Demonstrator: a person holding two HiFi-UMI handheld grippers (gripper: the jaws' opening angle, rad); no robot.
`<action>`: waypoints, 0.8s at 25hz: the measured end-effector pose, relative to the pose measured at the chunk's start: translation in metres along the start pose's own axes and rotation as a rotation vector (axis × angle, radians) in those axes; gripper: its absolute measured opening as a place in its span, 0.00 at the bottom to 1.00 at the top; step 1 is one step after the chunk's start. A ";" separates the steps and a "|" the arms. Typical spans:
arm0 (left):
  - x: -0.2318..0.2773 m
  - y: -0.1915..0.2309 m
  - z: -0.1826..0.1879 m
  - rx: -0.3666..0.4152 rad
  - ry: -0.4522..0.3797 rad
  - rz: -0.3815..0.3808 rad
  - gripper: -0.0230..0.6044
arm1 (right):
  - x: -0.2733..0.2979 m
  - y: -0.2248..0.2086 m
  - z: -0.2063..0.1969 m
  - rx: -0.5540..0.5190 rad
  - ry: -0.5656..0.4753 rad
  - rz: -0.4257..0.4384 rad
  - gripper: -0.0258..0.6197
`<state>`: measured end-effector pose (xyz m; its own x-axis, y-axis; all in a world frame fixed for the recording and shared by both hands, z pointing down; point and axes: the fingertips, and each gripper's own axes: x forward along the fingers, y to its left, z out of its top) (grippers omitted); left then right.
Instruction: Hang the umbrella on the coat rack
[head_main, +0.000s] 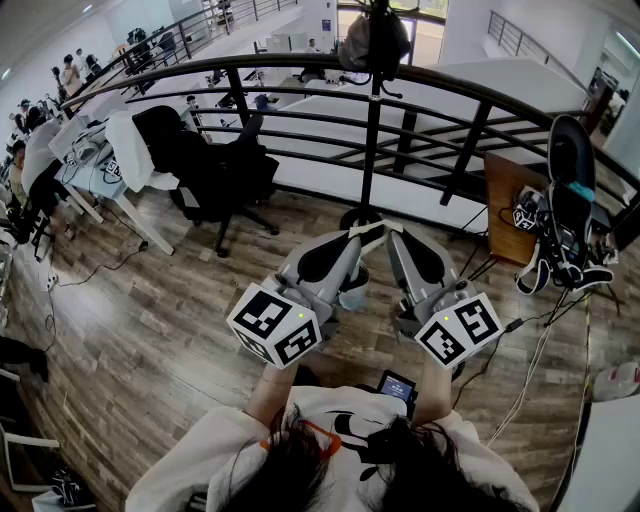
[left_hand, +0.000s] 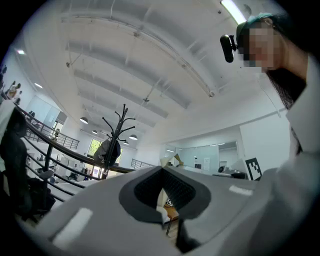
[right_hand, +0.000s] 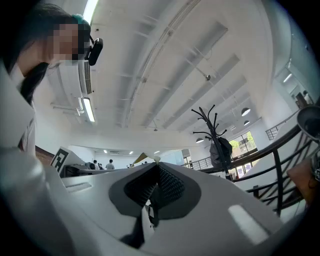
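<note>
by the black railing (head_main: 300, 70), a black coat rack (head_main: 372, 150) carries a bulky dark grey bundle (head_main: 372, 40); i cannot tell whether that is the umbrella. the left gripper (head_main: 362, 235) and right gripper (head_main: 397, 237) are both closed and empty, their tips side by side.

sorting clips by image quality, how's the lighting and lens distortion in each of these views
Head view: even, soft light, with heavy fisheye bending the railing into an arc. Left gripper view: the coat rack is a dark silhouette against a bright window, and the ceiling light is blown out white. Right gripper view: the rack is backlit again, with black vignette in the corners.
</note>
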<state>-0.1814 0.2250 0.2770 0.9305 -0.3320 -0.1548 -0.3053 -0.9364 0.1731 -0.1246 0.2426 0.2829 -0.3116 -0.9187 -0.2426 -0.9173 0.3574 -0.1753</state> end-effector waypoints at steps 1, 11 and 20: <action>0.000 -0.001 -0.002 0.001 -0.005 0.000 0.04 | -0.002 -0.001 -0.001 0.000 0.001 0.002 0.08; 0.006 -0.018 -0.019 -0.009 0.009 -0.001 0.04 | -0.020 -0.010 -0.005 0.014 0.003 0.003 0.08; 0.022 -0.014 -0.029 -0.025 0.043 -0.015 0.04 | -0.018 -0.027 -0.009 0.032 0.006 -0.011 0.08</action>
<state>-0.1504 0.2343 0.2994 0.9429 -0.3124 -0.1156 -0.2868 -0.9379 0.1954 -0.0965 0.2480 0.3008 -0.3032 -0.9236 -0.2344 -0.9124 0.3524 -0.2081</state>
